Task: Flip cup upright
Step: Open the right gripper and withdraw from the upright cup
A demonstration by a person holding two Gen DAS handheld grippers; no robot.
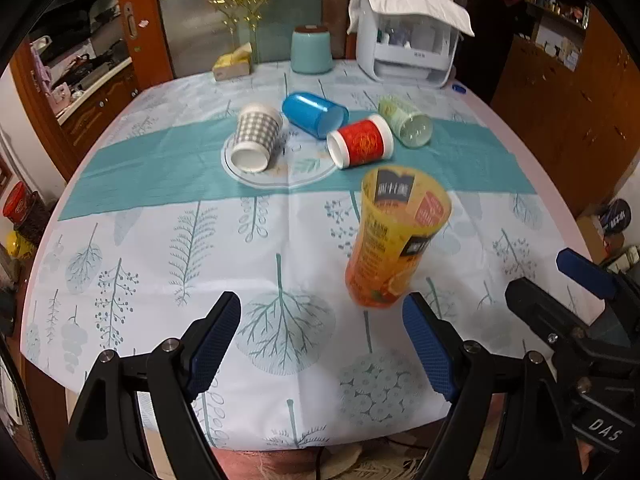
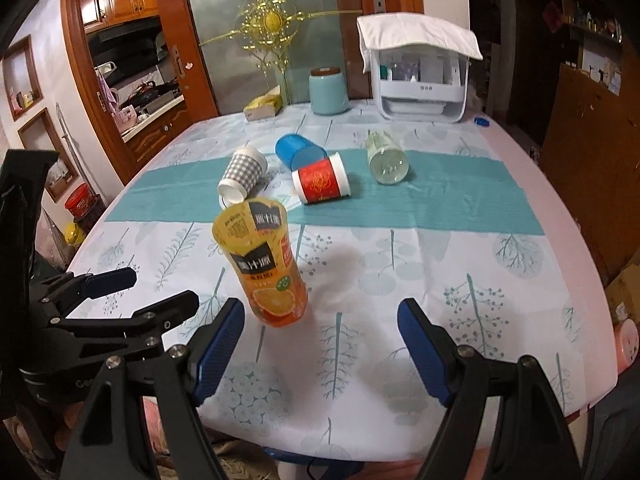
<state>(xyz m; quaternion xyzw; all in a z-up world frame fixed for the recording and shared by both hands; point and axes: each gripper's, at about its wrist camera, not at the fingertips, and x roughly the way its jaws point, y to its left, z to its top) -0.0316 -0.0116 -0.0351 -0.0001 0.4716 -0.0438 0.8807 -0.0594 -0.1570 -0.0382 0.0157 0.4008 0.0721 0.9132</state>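
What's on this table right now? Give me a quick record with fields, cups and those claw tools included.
upright cup: orange juice cup, open end up, near front
lying cups: gray checked cup, blue cup, red cup, clear green cup
left gripper: open, holds nothing
right gripper: open, holds nothing
at back: teal jar, white appliance
surface: tree-print tablecloth

Indoor light moderate and even, soft shadow on tablecloth (image 2: 352, 264) beside orange cup (image 2: 264, 264), cup motion-blurred, strong fisheye bending, dark vignetted corners, room periphery dim.
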